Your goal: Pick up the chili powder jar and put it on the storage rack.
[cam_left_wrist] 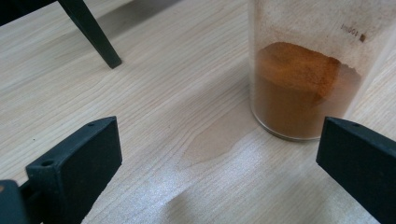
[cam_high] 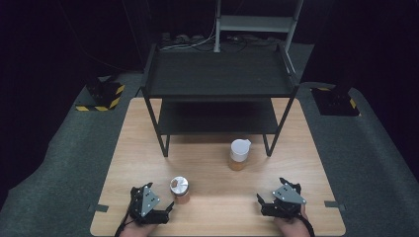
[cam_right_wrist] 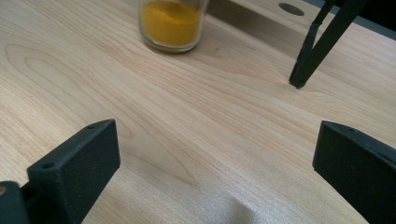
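Standing upright on the desk (cam_high: 217, 197), the metal-capped spice jar (cam_high: 180, 189) is just right of the left claw (cam_high: 168, 210), slightly farther from the person. Left claw spread wide, empty. Right claw (cam_high: 261, 200) also spread, empty, well right of that jar, nearer the white-capped jar (cam_high: 239, 155).

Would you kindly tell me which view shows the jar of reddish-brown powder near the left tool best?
The left gripper view: the jar of reddish-brown powder stands close up there, its glass wall and powder level plain. The high view shows the jar small, from above, with its silver lid.
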`<state>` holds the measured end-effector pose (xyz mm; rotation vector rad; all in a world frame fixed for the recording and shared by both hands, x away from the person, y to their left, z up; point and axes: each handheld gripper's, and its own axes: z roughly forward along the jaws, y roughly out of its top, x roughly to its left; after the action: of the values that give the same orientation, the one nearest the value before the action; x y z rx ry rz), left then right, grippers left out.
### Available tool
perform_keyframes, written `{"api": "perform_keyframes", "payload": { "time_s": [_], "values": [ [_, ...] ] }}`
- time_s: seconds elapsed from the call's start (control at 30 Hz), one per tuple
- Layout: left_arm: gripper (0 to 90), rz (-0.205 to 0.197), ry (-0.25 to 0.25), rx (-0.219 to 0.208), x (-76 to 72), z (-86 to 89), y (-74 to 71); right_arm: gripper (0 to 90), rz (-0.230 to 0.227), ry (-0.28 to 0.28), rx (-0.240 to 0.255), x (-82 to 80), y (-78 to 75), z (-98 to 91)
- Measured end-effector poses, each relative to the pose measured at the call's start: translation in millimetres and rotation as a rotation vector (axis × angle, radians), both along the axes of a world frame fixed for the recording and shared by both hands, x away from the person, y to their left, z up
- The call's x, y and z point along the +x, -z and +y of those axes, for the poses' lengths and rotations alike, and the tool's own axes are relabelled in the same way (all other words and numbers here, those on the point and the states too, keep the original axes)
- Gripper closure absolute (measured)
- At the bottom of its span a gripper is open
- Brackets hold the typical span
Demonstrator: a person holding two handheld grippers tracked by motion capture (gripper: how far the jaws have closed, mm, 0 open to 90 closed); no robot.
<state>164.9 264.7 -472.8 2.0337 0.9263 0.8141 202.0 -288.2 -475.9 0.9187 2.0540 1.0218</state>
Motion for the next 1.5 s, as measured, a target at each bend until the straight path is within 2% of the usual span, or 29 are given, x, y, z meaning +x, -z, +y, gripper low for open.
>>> {"api": "perform_keyframes", "payload": {
  "time_s": [0.2, 0.47, 0.7, 1.0, 1.5],
  "values": [
    [0.4, 0.01, 0.0, -0.019, 1.7, 3.6, -0.6, 0.0, 0.017, 0.022, 0.01, 0.6, -1.6, -1.9],
    [0.4, 0.015, 0.005, -0.034, 2.3, 6.5, -0.4, 0.0, 0.016, 0.037, 0.003, -1.2, -1.6, -2.7],
    [0.4, 0.024, 0.003, -0.045, 4.1, 8.3, -1.0, 0.0, 0.021, 0.04, 0.005, -1.5, -2.0, -3.4],
    [0.6, 0.028, 0.006, -0.034, 4.7, 6.2, -1.8, 0.0, 0.022, 0.039, 0.007, -1.1, -2.1, -3.8],
    [0.7, 0.039, 0.01, -0.079, 5.7, 13.6, -1.2, 0.0, 0.032, 0.04, 0.012, 0.4, -3.1, -4.6]
  ]
}}
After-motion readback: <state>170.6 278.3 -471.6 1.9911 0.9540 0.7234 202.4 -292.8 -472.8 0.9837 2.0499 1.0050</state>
